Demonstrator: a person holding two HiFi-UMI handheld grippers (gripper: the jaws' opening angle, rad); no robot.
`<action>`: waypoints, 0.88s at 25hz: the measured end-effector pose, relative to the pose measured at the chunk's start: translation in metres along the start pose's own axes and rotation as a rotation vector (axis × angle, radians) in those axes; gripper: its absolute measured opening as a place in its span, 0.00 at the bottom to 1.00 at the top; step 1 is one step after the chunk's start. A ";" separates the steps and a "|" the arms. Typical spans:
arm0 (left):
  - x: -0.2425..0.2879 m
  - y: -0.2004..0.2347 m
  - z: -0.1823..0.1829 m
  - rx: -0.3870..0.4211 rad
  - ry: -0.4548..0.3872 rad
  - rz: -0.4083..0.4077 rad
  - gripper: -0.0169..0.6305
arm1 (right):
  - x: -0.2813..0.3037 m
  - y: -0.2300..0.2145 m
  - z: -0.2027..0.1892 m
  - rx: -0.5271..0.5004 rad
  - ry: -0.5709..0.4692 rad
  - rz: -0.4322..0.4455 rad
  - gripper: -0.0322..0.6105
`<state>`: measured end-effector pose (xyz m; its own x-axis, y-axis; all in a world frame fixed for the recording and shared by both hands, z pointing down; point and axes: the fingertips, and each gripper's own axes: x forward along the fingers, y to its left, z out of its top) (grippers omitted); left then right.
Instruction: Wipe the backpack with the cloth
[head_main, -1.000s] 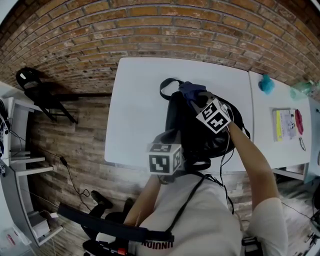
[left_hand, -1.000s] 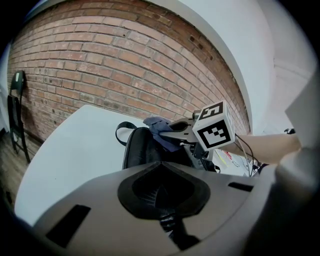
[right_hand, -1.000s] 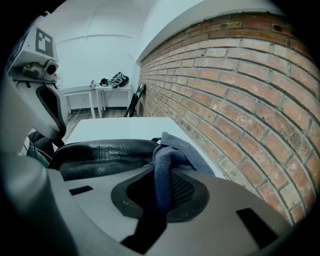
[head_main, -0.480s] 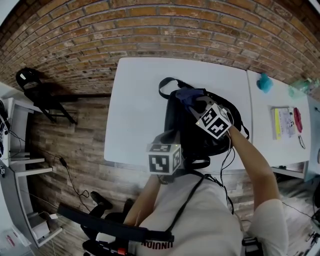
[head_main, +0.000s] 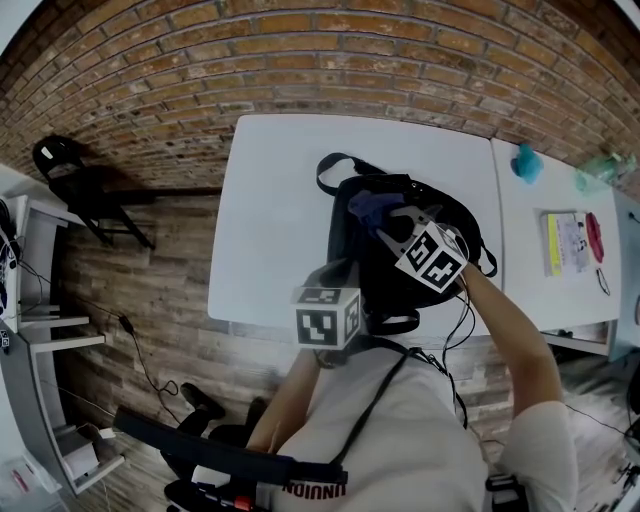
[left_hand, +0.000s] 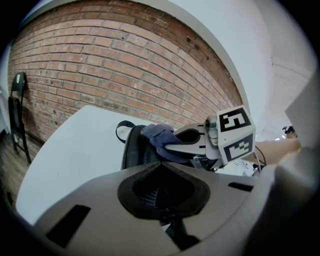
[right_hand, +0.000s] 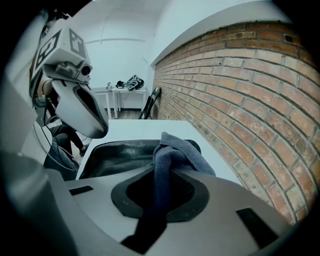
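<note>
The cloth (right_hand: 172, 150) is clamped in the closed jaws of the right gripper (head_main: 386, 222) and laid on top of the black backpack (head_main: 345, 232) on the white table (head_main: 270, 200); the jaws of the left gripper (right_hand: 98, 129) are drawn together on nothing by the pack's near edge. Wiping is judged to be in hand, and a firm stroke across the rest of the fabric is called for next. How the cloth runs back between the jaws is shown only in the right gripper view, the backpack's whole outline only in the head view.
</note>
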<state>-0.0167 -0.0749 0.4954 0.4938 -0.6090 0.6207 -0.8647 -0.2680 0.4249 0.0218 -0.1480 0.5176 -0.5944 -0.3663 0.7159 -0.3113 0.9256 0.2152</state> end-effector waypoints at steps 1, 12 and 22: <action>-0.001 0.000 0.000 0.000 -0.001 0.001 0.03 | -0.002 0.005 -0.001 -0.004 -0.002 0.007 0.11; -0.007 -0.004 0.000 0.004 -0.015 -0.002 0.03 | -0.017 0.059 -0.002 -0.072 -0.013 0.101 0.11; -0.011 -0.003 -0.001 -0.002 -0.020 0.003 0.03 | -0.031 0.091 -0.009 -0.066 -0.018 0.176 0.11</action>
<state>-0.0190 -0.0668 0.4882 0.4892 -0.6248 0.6084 -0.8660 -0.2651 0.4241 0.0188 -0.0520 0.5213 -0.6487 -0.1997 0.7343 -0.1528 0.9795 0.1315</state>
